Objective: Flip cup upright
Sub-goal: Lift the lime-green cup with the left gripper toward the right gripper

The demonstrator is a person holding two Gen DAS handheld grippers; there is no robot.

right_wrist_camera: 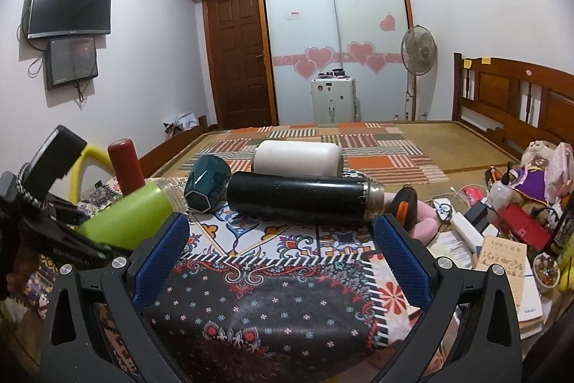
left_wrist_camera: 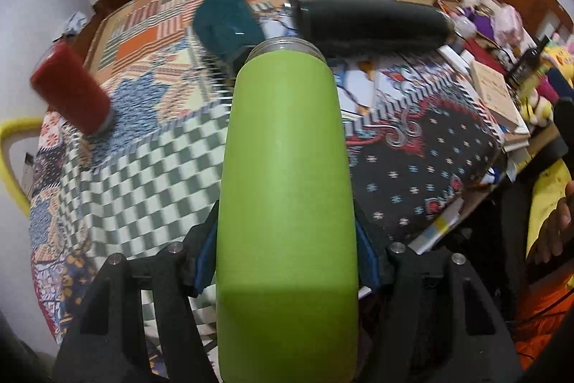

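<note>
Green cup clamped tight in the left gripper, lifted and tilted over the patterned cloth, not yet standing up. Right gripper wide apart, holding nothing. Five cups counted: red standing; teal, white, black lying down; green held.

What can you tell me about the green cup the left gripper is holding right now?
The green cup is a tall matte lime cylinder with a bare threaded metal neck, no lid visible. The left gripper is shut on its lower body, blue-padded fingers pressing both sides. It is lifted off the patterned cloth and tilted, neck pointing away, toward the teal cup.
</note>
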